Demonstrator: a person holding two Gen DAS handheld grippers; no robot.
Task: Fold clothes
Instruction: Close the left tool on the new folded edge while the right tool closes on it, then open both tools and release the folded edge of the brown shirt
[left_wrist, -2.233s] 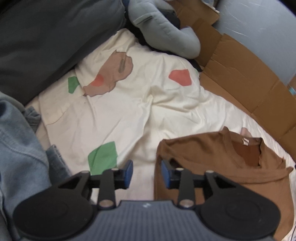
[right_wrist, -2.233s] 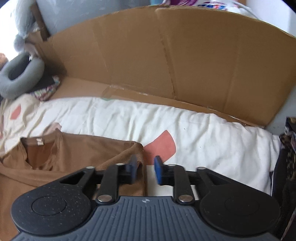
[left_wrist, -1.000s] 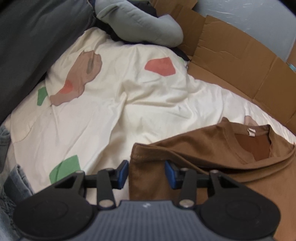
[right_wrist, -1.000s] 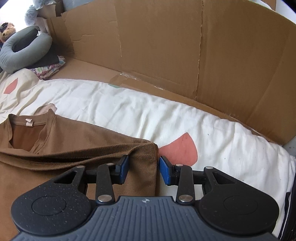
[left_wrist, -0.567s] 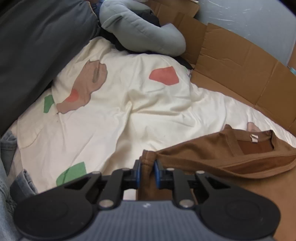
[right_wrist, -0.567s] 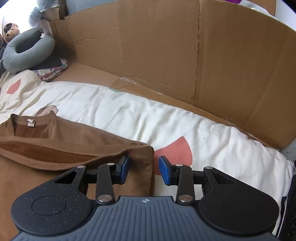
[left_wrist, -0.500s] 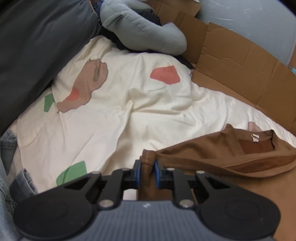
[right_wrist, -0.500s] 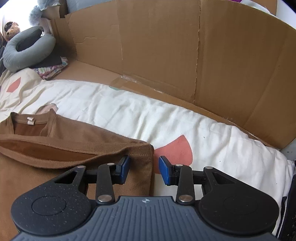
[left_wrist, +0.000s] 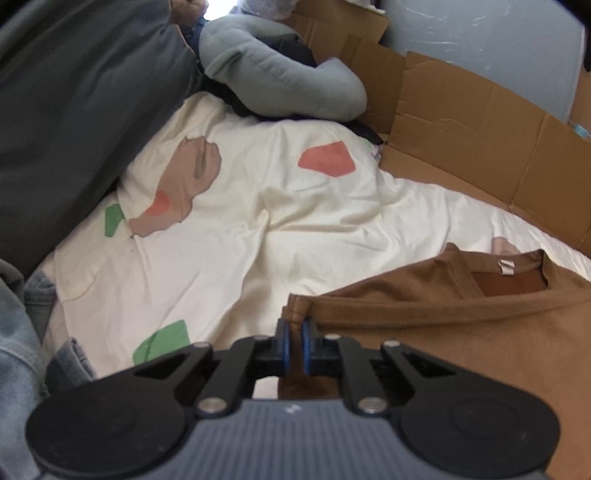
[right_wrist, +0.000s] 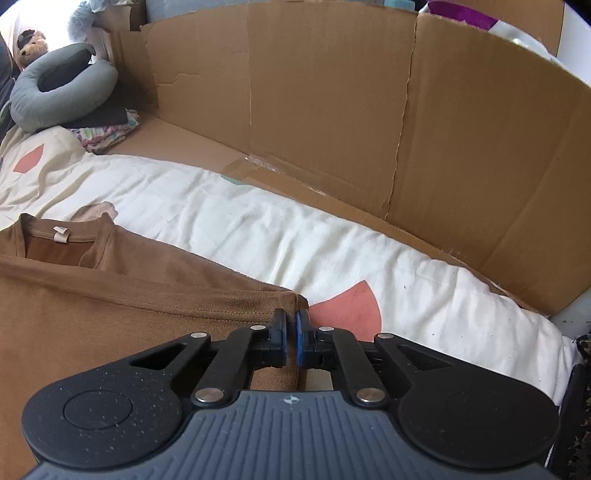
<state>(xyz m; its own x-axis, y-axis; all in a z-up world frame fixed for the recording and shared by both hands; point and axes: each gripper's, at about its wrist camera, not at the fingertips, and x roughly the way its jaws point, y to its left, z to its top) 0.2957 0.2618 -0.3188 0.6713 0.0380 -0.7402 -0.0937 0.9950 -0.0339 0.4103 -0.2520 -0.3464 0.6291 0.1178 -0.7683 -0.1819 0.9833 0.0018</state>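
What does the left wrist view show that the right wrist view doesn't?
Only left wrist: the left gripper shut on the brown shirt's corner, denim, a dark cushion.

Only right wrist: the right gripper shut on the shirt's other corner, a tall cardboard wall, a teddy bear.

Both: shirt, patterned sheet, grey neck pillow.

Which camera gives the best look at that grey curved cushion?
The right wrist view: the grey cushion appears as a whole ring on dark folded clothes. The left wrist view shows the cushion larger but only as one arc, its top cut off.
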